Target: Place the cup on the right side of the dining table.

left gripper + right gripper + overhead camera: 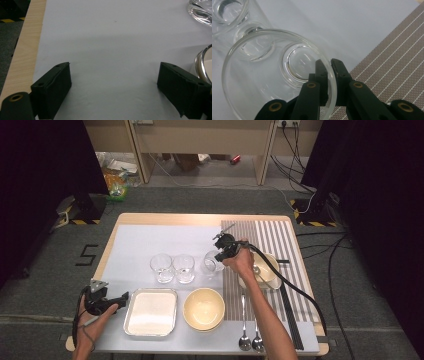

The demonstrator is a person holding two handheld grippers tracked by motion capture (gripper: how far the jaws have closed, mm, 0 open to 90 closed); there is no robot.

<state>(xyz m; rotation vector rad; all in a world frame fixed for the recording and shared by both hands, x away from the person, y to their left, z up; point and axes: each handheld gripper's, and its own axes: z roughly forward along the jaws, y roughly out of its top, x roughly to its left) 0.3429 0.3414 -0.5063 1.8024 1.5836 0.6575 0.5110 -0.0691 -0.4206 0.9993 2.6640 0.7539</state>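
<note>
Pinching the rim of a clear, tilted glass (277, 75), right tongs (329, 65); left tongs (113, 87) spread.

- Marking "5" (86, 255): 1 large black figure, laid in straight strokes on the grey floor left of the table, readable from the high view.
- Hazard stripes (85, 221): yellow-and-black banding at the foot of the stand left of the table; a sign only, no lettering.
- No other text, label or brand legible.
</note>
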